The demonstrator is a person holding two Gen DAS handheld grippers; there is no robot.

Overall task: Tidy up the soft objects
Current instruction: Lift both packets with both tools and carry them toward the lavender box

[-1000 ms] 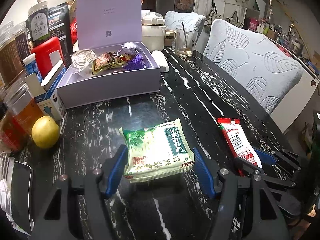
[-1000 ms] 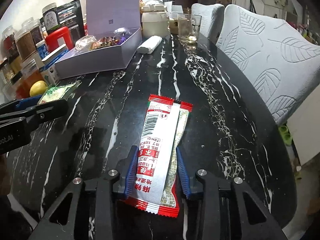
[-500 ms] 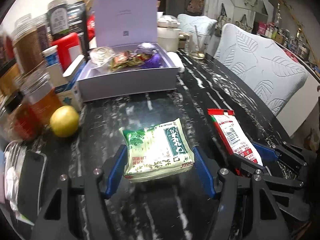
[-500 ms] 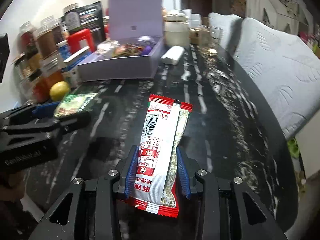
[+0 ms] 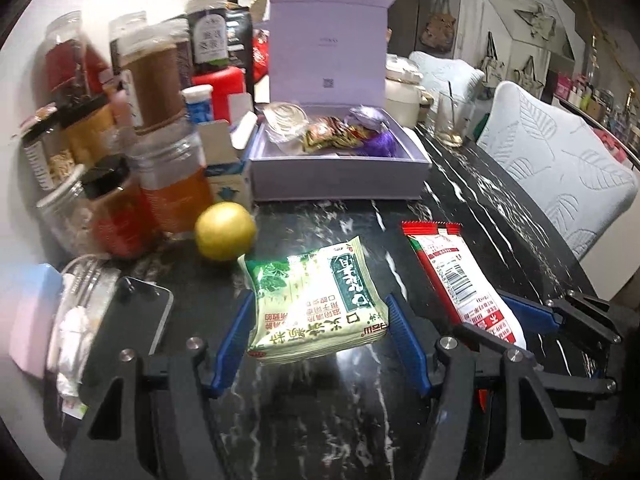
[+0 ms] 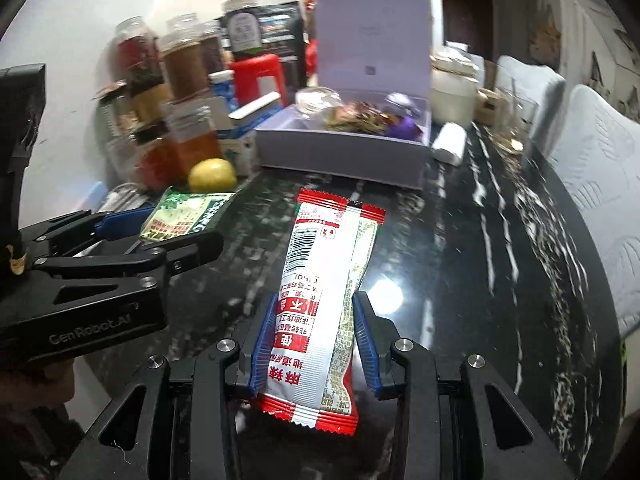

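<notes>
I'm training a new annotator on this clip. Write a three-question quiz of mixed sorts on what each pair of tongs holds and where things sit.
1. True or false: the left tongs are shut on the flat green foil snack packet.
2. The right tongs grip which item? A) the round yellow lemon B) the long red-and-white plastic sachet C) the clear drinking glass
3. Fill in: the open lilac cardboard box holds a ___ mesh pouch at its right end.

Key: 1 true; 2 B; 3 purple.
</notes>
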